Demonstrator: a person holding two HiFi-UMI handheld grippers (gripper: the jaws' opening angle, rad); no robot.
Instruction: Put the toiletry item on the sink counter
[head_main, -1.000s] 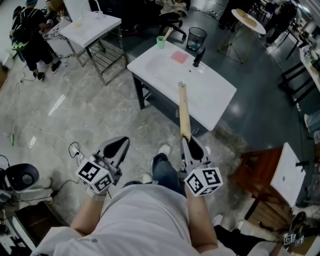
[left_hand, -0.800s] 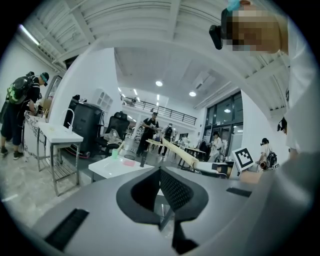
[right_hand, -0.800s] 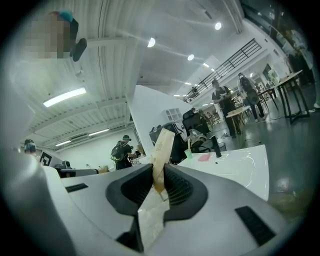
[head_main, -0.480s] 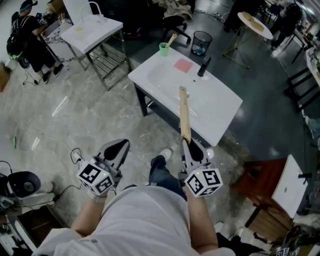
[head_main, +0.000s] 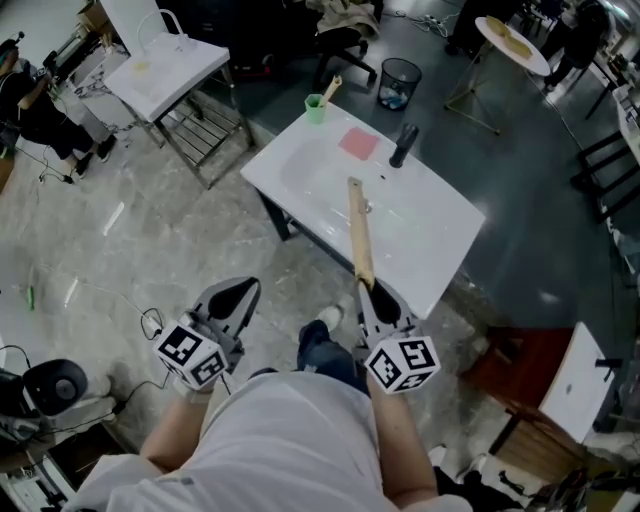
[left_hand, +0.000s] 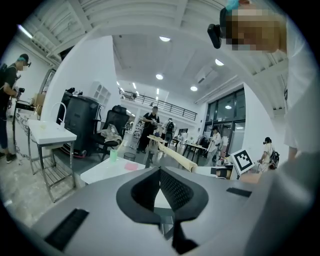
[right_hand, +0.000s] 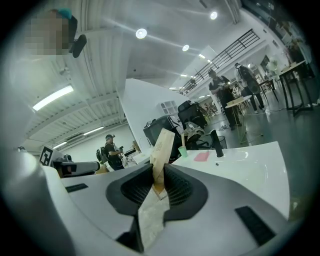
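Observation:
A long, thin toiletry item in tan paper wrapping (head_main: 358, 232) sticks out of my right gripper (head_main: 372, 292), which is shut on its lower end. Its far end reaches over the basin of the white sink counter (head_main: 440, 262). In the right gripper view the item (right_hand: 161, 150) stands clamped between the pads of the right gripper (right_hand: 159, 182), with the sink counter (right_hand: 260, 160) ahead. My left gripper (head_main: 232, 292) hangs over the floor to the left, shut and empty. In its own view the left gripper (left_hand: 160, 187) has its pads together.
On the counter stand a green cup (head_main: 315, 108), a pink pad (head_main: 359, 143) and a black faucet (head_main: 402, 145). A wire bin (head_main: 396, 80) sits behind. A second white sink stand (head_main: 165, 65) is at the upper left. Cables lie on the floor (head_main: 150, 320).
The head view has shifted a little; the sink counter sits slightly lower and nearer. The held item leans a bit more to the left. Both grippers keep their state.

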